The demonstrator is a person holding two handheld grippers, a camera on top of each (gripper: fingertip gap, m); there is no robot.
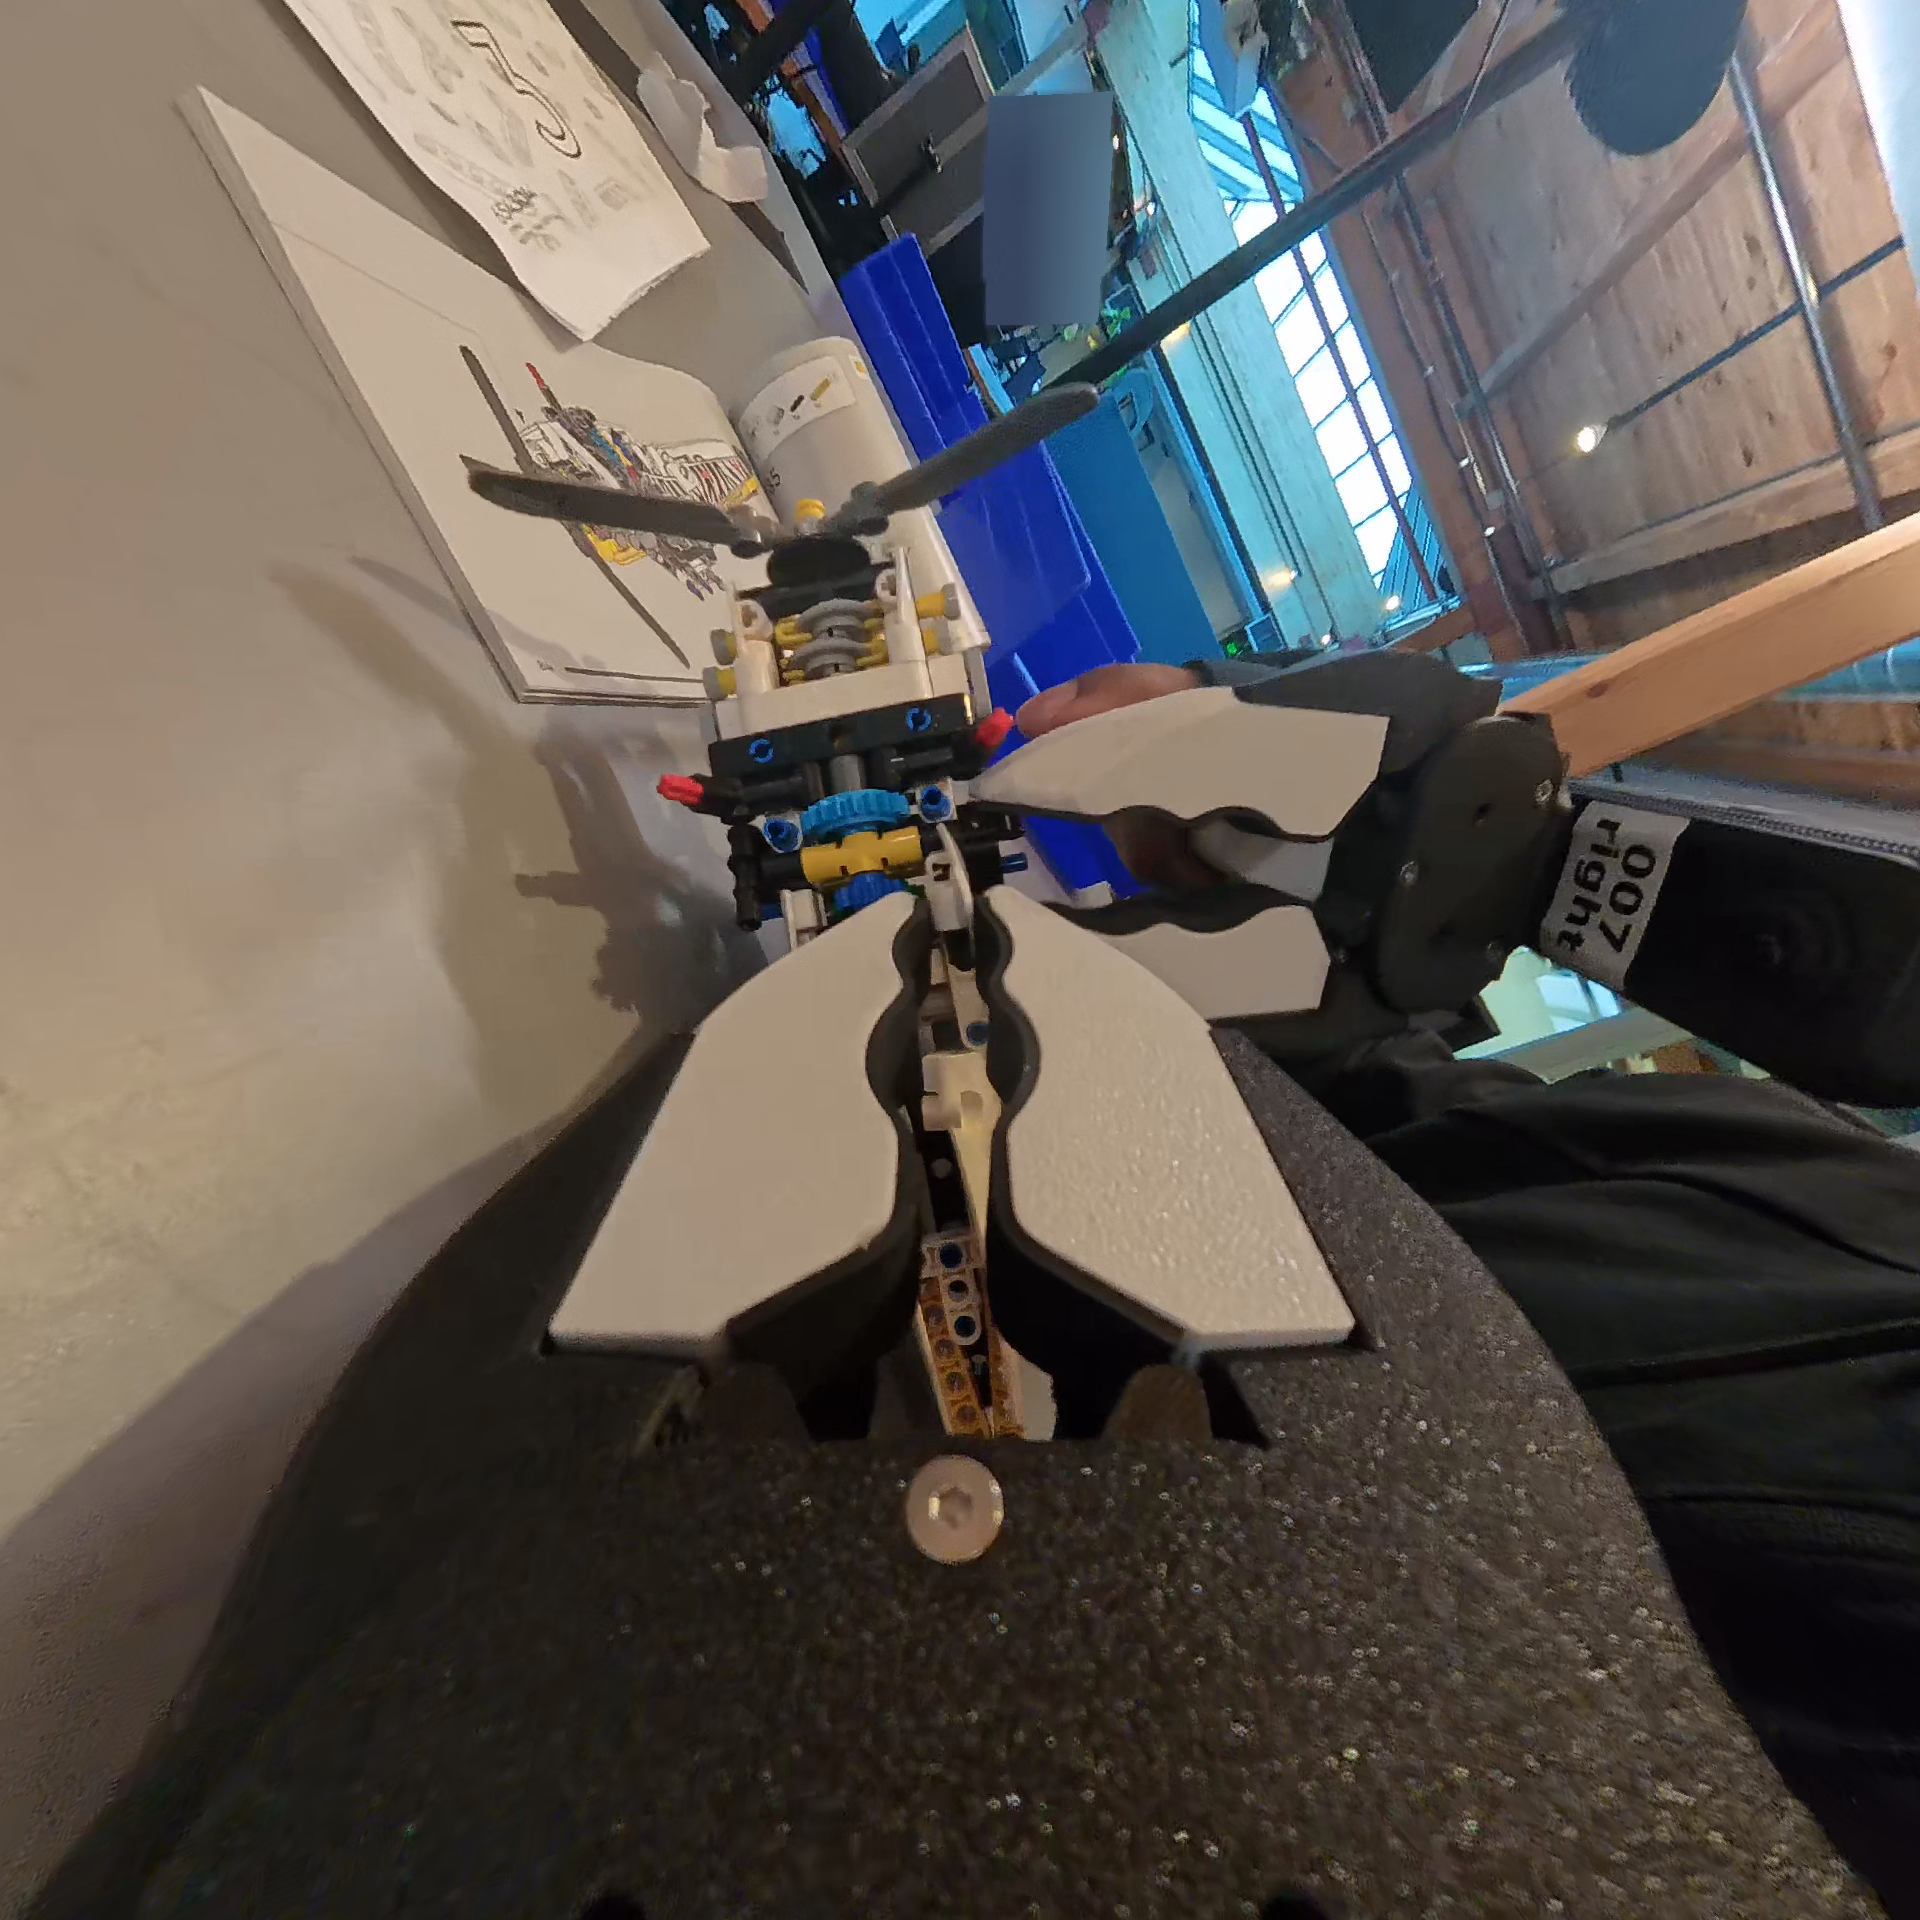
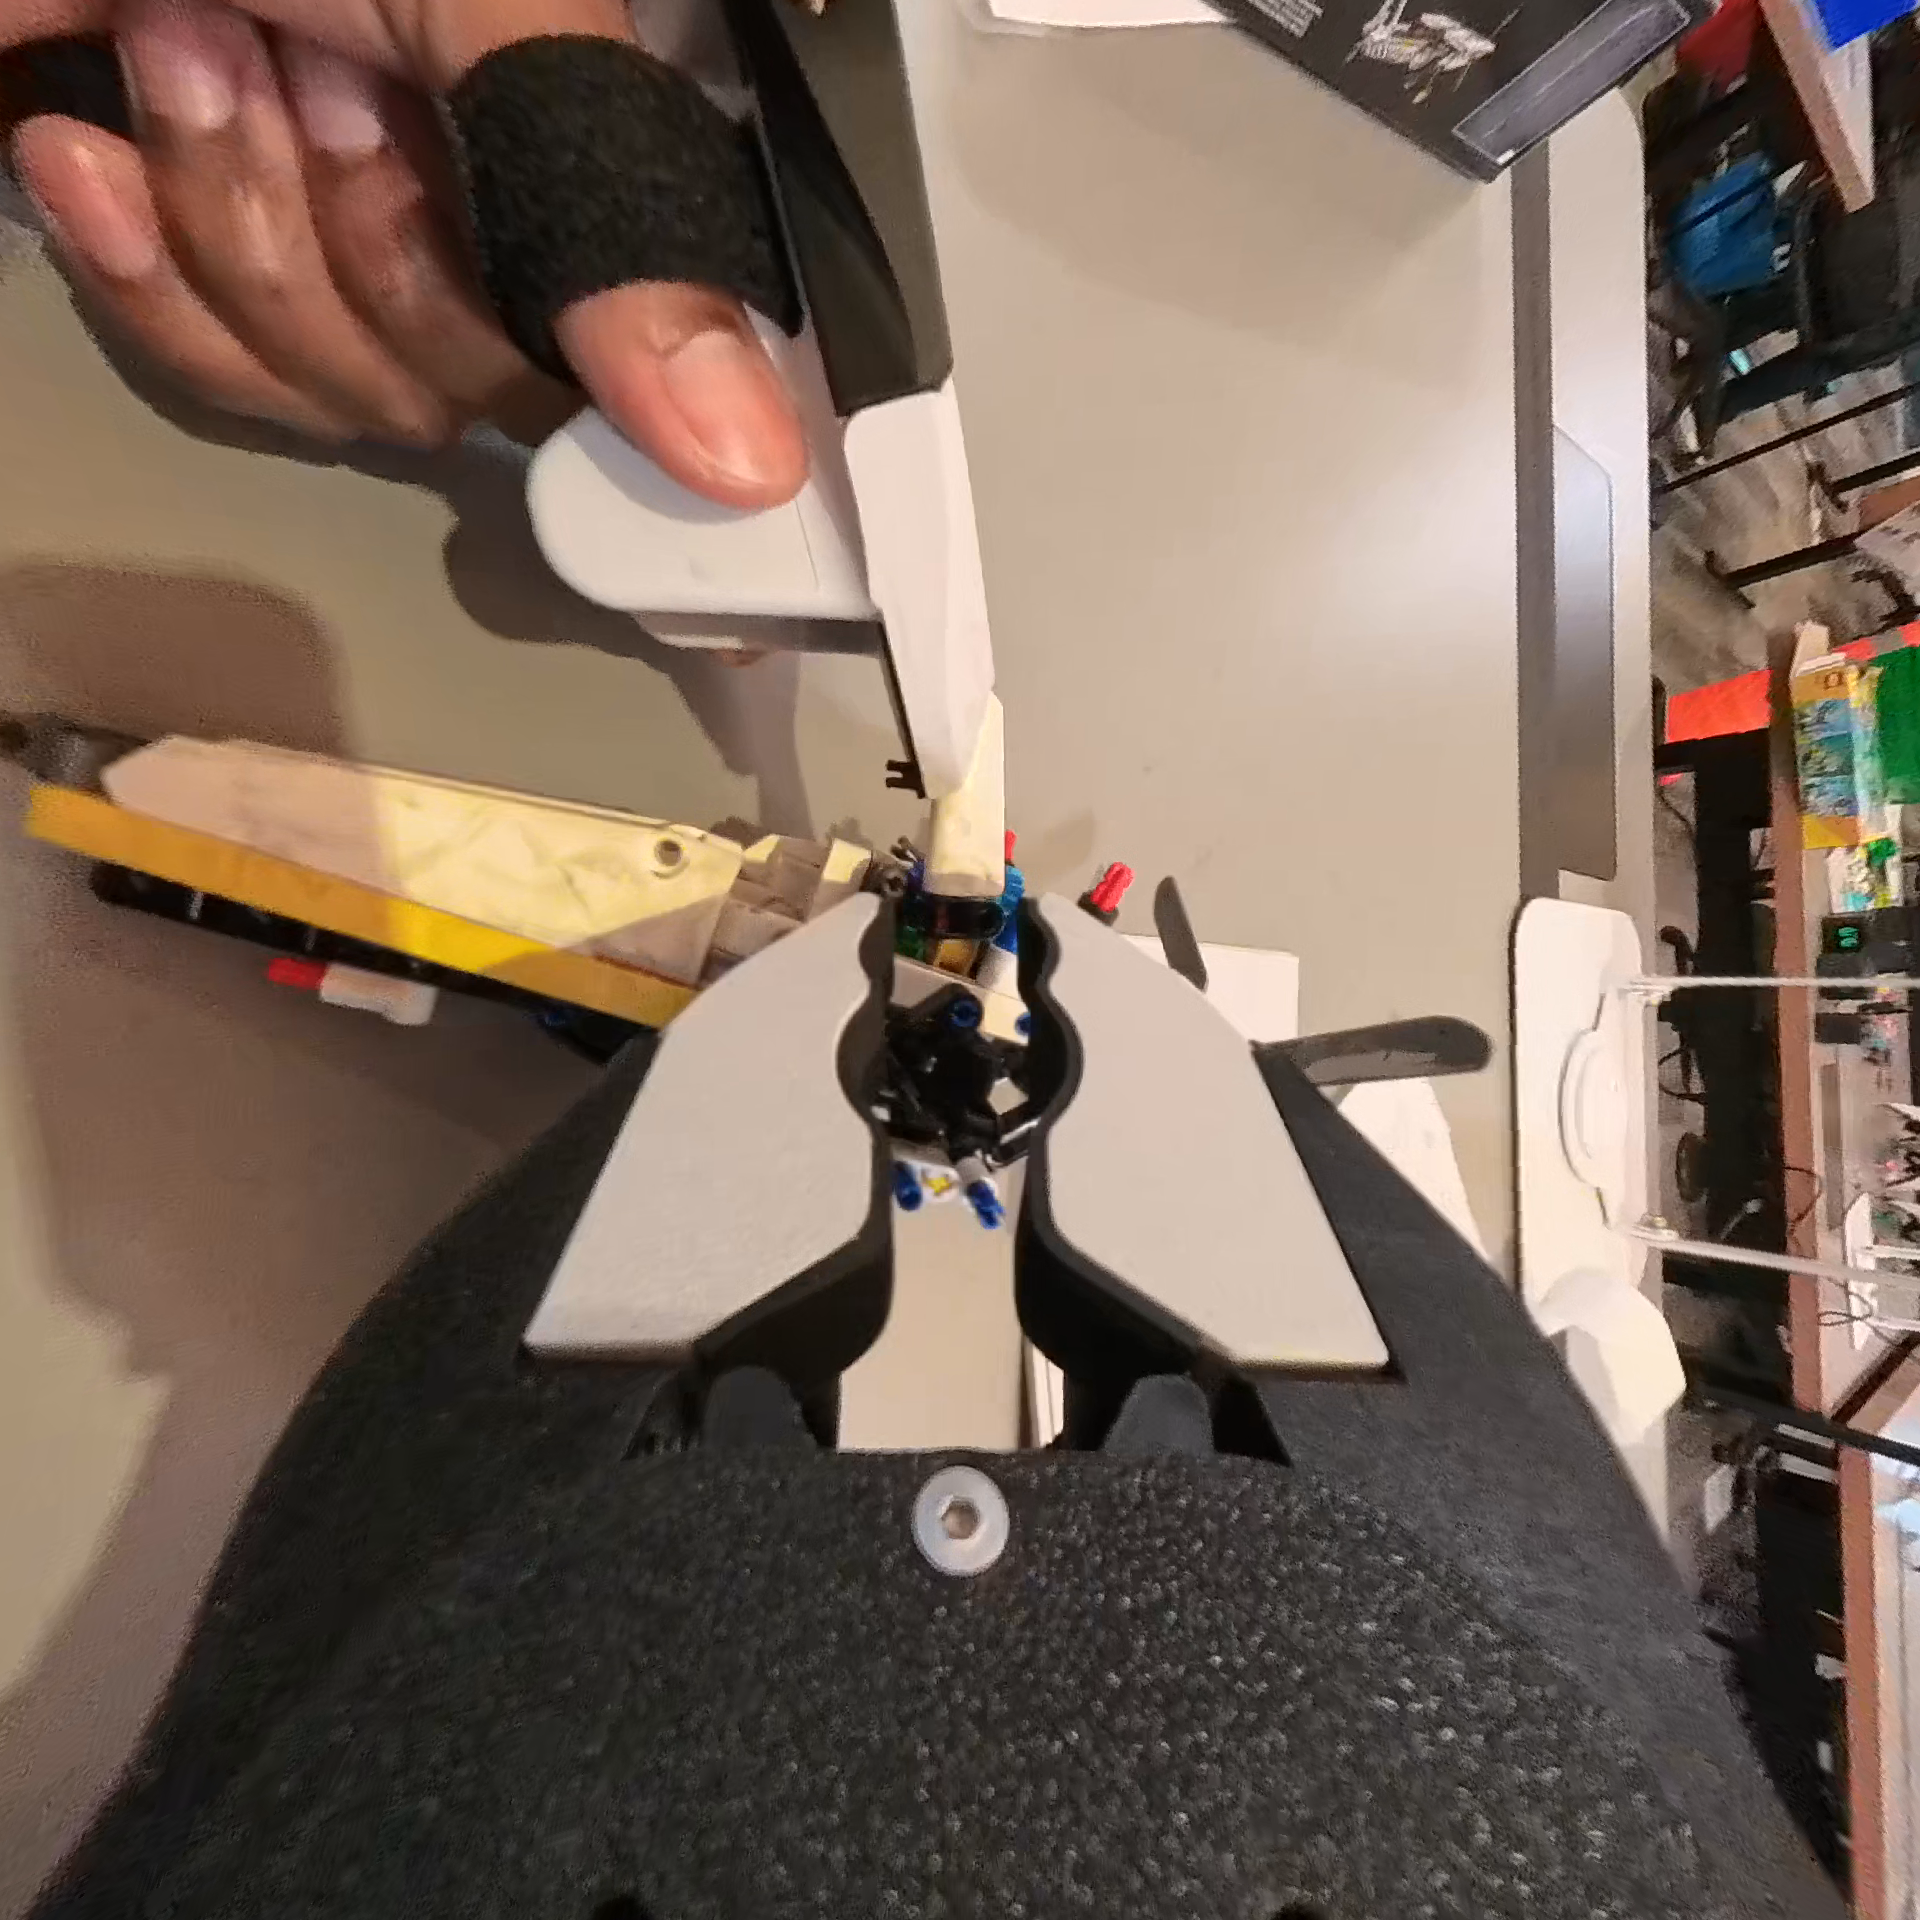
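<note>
A toy-brick helicopter model (image 1: 842,707) with grey rotor blades (image 1: 603,509) is held above the grey table (image 1: 208,831). My left gripper (image 1: 951,904) is shut on a thin white panel (image 1: 951,873) at the model's near end. It also shows in the right wrist view (image 2: 935,623), gripping that panel (image 2: 971,821) from above. My right gripper (image 2: 956,909) is closed around the model's black and blue middle section (image 2: 945,1060), with both pads against it. In the left wrist view it (image 1: 1029,852) comes in from the right. The white and yellow tail (image 2: 416,862) extends left.
An open instruction booklet (image 1: 416,416) and loose printed sheets (image 1: 520,135) lie on the table. Blue bins (image 1: 987,468) stand behind the model. A black box (image 2: 1455,73) sits at the table's far end. White plastic bags (image 2: 1579,1091) lie at the right. A person's hand (image 2: 312,208) holds the left gripper. Both grippers' tips are close together, under 4 cm apart.
</note>
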